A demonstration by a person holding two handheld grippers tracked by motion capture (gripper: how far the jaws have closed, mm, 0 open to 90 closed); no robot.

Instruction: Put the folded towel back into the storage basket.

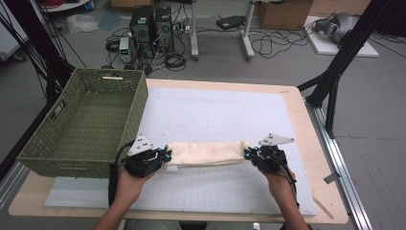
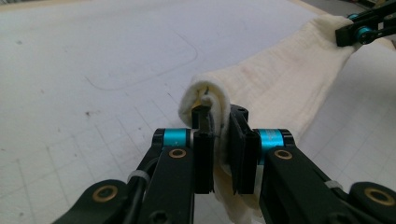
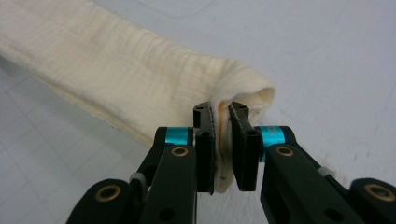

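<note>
A cream cloth (image 1: 206, 153), folded into a long strip, stretches between my two grippers above the white mat (image 1: 215, 115). My left gripper (image 1: 165, 155) is shut on the strip's left end; in the left gripper view the cloth (image 2: 275, 79) bunches between the black jaws of the left gripper (image 2: 219, 135) and runs off to the far gripper (image 2: 362, 30). My right gripper (image 1: 248, 154) is shut on the right end. The right gripper view shows the right gripper (image 3: 223, 135) pinching a fold of the cloth (image 3: 121, 74), which has a faint orange stain.
A green woven basket (image 1: 136, 110) stands on the table's left side, close to my left hand. The mat lies on a wooden table (image 1: 316, 153). Beyond the table are computer towers (image 1: 151, 24), cables and cardboard boxes on the floor.
</note>
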